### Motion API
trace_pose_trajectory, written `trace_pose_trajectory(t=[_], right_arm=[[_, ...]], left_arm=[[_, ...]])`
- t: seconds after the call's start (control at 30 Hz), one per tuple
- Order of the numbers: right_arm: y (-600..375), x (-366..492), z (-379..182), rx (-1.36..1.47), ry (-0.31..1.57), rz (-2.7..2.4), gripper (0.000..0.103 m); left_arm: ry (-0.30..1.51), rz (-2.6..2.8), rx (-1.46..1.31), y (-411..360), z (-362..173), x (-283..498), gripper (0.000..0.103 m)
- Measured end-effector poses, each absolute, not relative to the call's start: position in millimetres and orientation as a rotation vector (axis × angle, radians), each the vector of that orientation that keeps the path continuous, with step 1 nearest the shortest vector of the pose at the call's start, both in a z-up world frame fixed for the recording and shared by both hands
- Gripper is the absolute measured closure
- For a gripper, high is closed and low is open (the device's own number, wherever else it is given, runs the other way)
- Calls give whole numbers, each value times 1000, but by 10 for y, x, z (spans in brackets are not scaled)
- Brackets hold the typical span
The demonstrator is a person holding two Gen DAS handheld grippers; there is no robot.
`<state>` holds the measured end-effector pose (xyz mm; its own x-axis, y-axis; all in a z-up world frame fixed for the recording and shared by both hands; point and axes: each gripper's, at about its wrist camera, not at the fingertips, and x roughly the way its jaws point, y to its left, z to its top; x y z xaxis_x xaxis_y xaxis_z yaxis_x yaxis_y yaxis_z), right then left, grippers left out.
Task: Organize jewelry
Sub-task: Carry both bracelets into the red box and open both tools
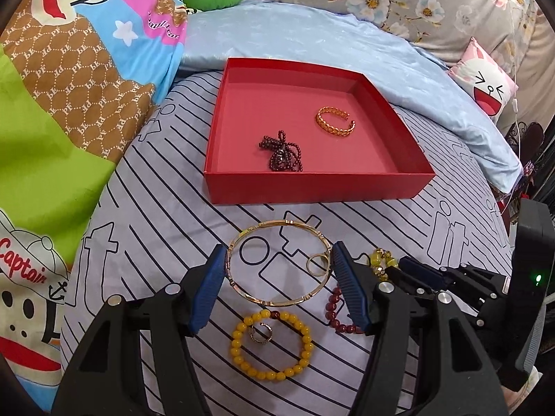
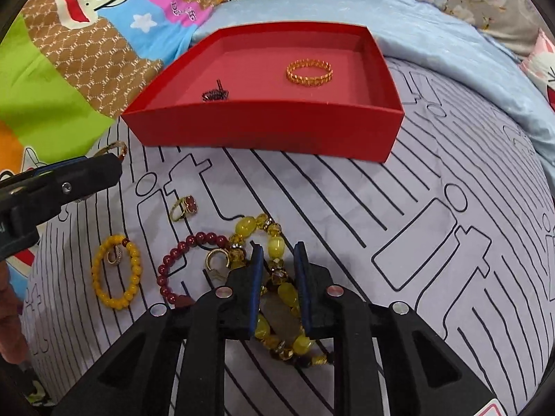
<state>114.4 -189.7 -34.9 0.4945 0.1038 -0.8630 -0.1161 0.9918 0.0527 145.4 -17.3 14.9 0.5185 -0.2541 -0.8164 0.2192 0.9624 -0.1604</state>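
A: What makes up the left gripper (image 1: 277, 270)?

B: Two black plastic arms, each tipped with a blue ribbed pad, joined by round silver pivot pins.

A: And the right gripper (image 2: 277, 270)?

B: The same build: black linkage arms with triangular cut-outs, blue pads on the inner faces of its fingers (image 2: 256, 294), and silver discs at the joints. Seen from the left wrist, its black housing carries a small green light. A red-and-white label shows at its lower corner in the right wrist view.
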Motion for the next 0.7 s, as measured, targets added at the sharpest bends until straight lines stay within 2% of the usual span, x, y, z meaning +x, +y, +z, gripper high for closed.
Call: trace_pose_trajectory(t=[0.07,0.2,0.43,0.7], right_arm=[[-1880,1139,-350,-35,1042,129,94],[-1916,1132,-235,-8,1027,138,94],[-1988,1217,458,39,901,174,94],[-1977,1929,939,41,823,210,94]], left_arm=[[988,-283,-40,-170,137,1464,44],[987,-287,-43,-165,159,1496,44],[931,-308,-28,-195,393,1648,44],[882,-355,0,-381,604,2224,44]])
